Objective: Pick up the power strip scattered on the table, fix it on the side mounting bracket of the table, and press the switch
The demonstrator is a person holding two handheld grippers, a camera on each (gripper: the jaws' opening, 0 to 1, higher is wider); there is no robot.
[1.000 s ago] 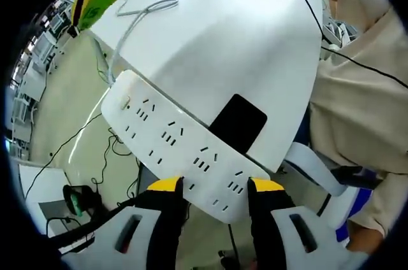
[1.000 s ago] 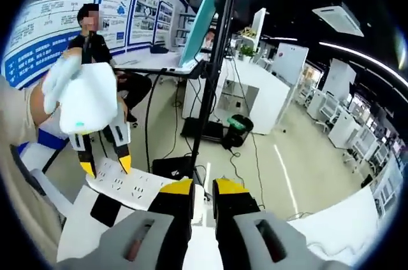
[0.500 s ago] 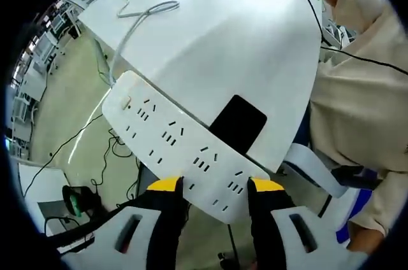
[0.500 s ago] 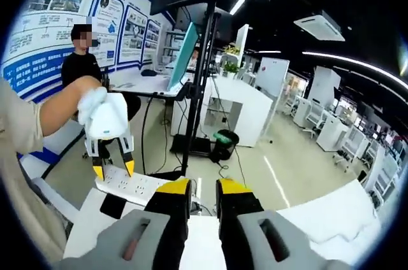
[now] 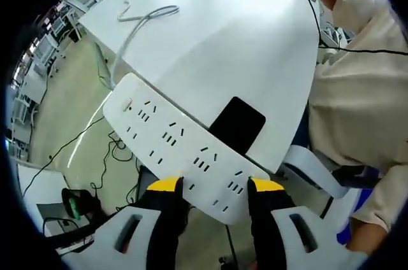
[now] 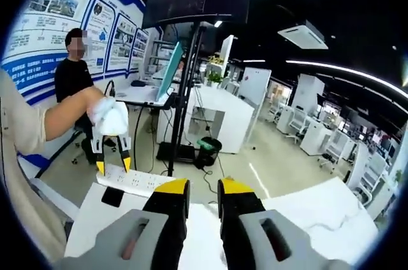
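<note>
The left gripper (image 5: 215, 184) holds the near end of the white power strip (image 5: 178, 146), one yellow-tipped jaw on each long edge. The power strip lies along the edge of the white table (image 5: 223, 41), overhanging it on the floor side, socket face up toward the camera. A black pad (image 5: 238, 123) sits on the table edge just behind the power strip, partly covered by it. On the far part of the table a grey cable (image 5: 143, 16) runs in a loop toward the power strip's far end. A person's beige sleeve (image 5: 357, 104) shows beside the table on the side away from the cable. In the right gripper view the right gripper (image 6: 196, 187) is above the table (image 6: 95, 219), its jaws nearly together with only a narrow gap and nothing between them. Well beyond it, at the table edge, the left gripper (image 6: 113, 165) is seen gripping the power strip (image 6: 137, 181), a white-gloved hand (image 6: 109, 116) around its body. The black pad (image 6: 112, 197) lies on the table just inside the power strip. A seated person in black (image 6: 69, 85) is off past the table edge by a wall of posters.
</note>
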